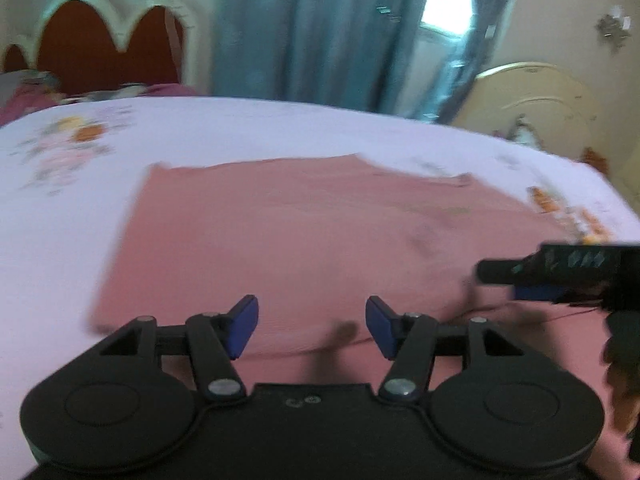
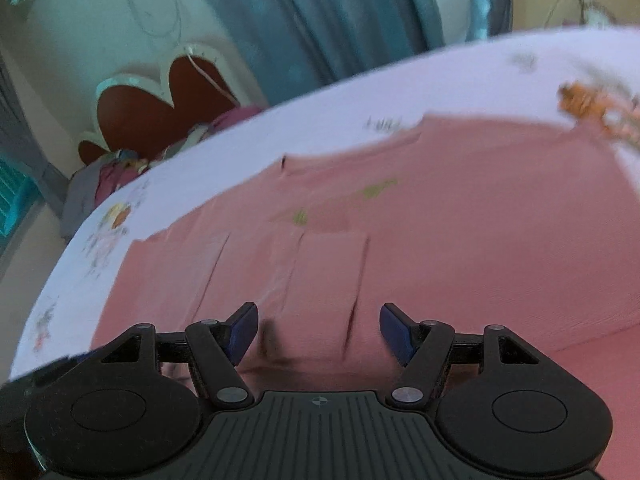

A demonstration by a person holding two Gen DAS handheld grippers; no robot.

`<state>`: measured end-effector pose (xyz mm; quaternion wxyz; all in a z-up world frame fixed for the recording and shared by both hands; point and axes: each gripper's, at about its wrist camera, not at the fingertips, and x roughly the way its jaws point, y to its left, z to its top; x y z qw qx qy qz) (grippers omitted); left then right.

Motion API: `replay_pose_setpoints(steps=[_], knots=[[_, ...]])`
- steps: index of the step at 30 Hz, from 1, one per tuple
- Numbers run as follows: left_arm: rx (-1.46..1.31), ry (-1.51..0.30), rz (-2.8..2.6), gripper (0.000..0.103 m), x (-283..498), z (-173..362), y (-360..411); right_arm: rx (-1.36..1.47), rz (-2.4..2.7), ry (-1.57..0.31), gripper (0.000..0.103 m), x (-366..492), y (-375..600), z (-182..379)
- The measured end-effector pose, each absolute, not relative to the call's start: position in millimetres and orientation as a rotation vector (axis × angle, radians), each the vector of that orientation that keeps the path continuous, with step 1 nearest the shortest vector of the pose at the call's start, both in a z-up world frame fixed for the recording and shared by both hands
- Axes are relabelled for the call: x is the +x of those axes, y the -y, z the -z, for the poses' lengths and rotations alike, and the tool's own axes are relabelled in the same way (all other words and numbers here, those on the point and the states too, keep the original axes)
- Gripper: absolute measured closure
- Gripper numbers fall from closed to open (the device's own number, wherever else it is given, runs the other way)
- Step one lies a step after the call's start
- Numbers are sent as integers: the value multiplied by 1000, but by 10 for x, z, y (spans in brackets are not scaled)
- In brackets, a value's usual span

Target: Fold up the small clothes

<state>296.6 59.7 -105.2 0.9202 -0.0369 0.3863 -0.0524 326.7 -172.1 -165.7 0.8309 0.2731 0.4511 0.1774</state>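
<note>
A pink garment [image 1: 288, 232] lies spread flat on a white flowered bedsheet [image 1: 80, 200]. My left gripper [image 1: 312, 326] is open, just above the garment's near edge, holding nothing. In the left wrist view the right gripper [image 1: 520, 276] comes in from the right over the garment's right part. In the right wrist view the garment [image 2: 440, 216] shows folded layers, a small patch and green marks. My right gripper [image 2: 319, 330] is open over its near part, empty.
A red and cream headboard [image 1: 100, 48] stands at the far left, with pillows and bundled cloth [image 2: 116, 172] by it. Blue curtains [image 1: 320, 28] and a bright window are behind the bed. A cream footboard [image 1: 540, 104] stands at the far right.
</note>
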Motion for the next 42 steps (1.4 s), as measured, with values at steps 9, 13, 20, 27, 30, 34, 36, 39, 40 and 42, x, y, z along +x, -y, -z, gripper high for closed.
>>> replay_pose_setpoints(steps=[9,13,20,27,30,34,36,39,40,42], knots=[[-89,-842,-61,46,2819,1298,-924,458,-368,-954,75,3390,1429,1593],[-59,-814,-99,45,2855,1293,-923,403,-381,-897,95,3362,1425,1453],[-66,-785,-149,44,2951,1339,-959,247,-295,-712,95,3347,1889,990],[-89,-743,-148,83,2948,1350,-1014,212,-214,-813,95,3365,2235,1402],[-95,-738,-122,92,2951,1361,-1028,254,-203,-860,95,3345,2309,1598],[-121,-754,-110,92,2965,1351,-1070,262,-191,-905,93,3314,2372,1770],[-119,-763,-99,87,2948,1287,-1093,261,-139,-895,68,3286,2447,1712],[-129,-753,-89,82,2857,1142,-1145,286,-95,-824,33,3203,2619,1597],[-133,-738,-86,82,2827,1084,-1154,296,-101,-824,33,3217,2656,1583],[-141,-715,-72,82,2817,982,-1143,312,-111,-836,33,3285,2679,1603]])
